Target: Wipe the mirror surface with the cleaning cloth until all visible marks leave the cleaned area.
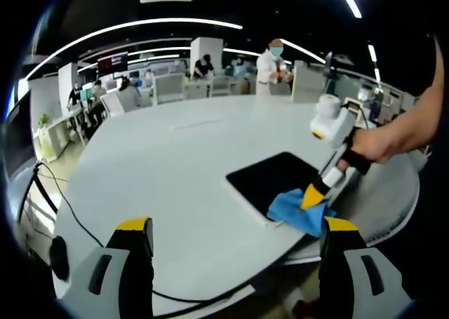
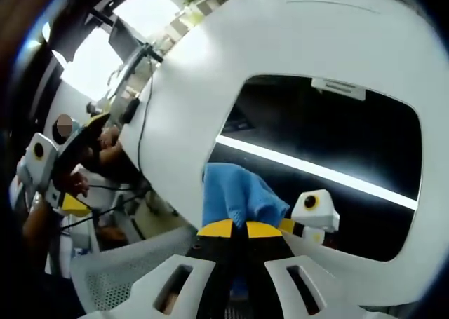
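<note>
Mirror [image 1: 273, 179]: dark rectangular slab w/ pale rim, flat on white table, near its edge; reflects ceiling lights. Blue cloth [image 1: 298, 210] bunched on mirror's near corner, prob. overhanging the rim a bit.

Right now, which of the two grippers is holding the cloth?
The right gripper: it is shut on the blue cloth at the mirror's near edge. The left gripper is open and holds nothing.

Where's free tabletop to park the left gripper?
Most of the round white table is bare: the wide stretch between the mirror and the far edge, and the near-left part up to the black cable. Crowded only at the mirror's near corner, where the right gripper presses the blue cloth.
</note>
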`<state>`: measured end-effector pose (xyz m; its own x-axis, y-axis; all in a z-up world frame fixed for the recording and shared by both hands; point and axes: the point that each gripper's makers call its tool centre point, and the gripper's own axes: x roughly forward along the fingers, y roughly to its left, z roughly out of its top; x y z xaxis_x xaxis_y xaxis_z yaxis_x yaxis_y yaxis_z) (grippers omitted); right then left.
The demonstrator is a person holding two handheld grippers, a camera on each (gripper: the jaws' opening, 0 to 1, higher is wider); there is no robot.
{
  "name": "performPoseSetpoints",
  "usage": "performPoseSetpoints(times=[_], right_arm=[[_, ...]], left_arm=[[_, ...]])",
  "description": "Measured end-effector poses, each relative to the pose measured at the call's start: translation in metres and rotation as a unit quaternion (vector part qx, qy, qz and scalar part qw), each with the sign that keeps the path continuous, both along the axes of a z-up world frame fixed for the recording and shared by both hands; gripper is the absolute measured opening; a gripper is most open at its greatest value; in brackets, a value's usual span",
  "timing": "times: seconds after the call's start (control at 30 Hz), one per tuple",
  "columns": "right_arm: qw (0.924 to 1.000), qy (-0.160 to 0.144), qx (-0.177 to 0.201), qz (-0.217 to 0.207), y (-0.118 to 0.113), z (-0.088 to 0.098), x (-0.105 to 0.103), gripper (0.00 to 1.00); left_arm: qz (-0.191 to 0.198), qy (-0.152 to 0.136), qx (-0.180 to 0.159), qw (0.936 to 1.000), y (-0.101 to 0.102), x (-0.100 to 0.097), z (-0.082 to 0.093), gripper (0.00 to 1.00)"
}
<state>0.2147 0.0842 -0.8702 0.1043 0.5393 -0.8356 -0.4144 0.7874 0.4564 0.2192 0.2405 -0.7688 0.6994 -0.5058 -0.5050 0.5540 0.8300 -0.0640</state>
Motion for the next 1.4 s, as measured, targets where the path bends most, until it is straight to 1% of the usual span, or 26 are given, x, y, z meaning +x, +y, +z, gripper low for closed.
performPoseSetpoints(times=[0.17, 0.37, 0.73, 1.03, 1.4], right_arm=[[1.0000, -0.002, 0.002, -0.003, 0.001, 0.001, 0.001, 0.00], [0.9999, -0.008, 0.005, -0.008, 0.002, 0.004, 0.006, 0.00], [1.0000, -0.008, 0.002, -0.003, 0.000, 0.003, 0.006, 0.00], [0.9999, -0.008, 0.001, -0.011, -0.011, 0.003, 0.007, 0.00], [0.9997, -0.006, -0.002, -0.022, -0.026, 0.003, 0.009, 0.00]], left_arm=[[-0.008, -0.003, 0.000, 1.0000, -0.005, 0.003, 0.004, 0.99], [-0.011, -0.004, 0.002, 0.9999, -0.003, 0.006, 0.006, 0.99], [-0.011, -0.001, 0.002, 0.9999, -0.002, 0.004, 0.003, 0.99], [-0.014, -0.002, 0.002, 0.9999, -0.004, 0.007, 0.003, 0.99], [-0.023, 0.001, -0.003, 0.9997, -0.016, 0.010, -0.001, 0.99]])
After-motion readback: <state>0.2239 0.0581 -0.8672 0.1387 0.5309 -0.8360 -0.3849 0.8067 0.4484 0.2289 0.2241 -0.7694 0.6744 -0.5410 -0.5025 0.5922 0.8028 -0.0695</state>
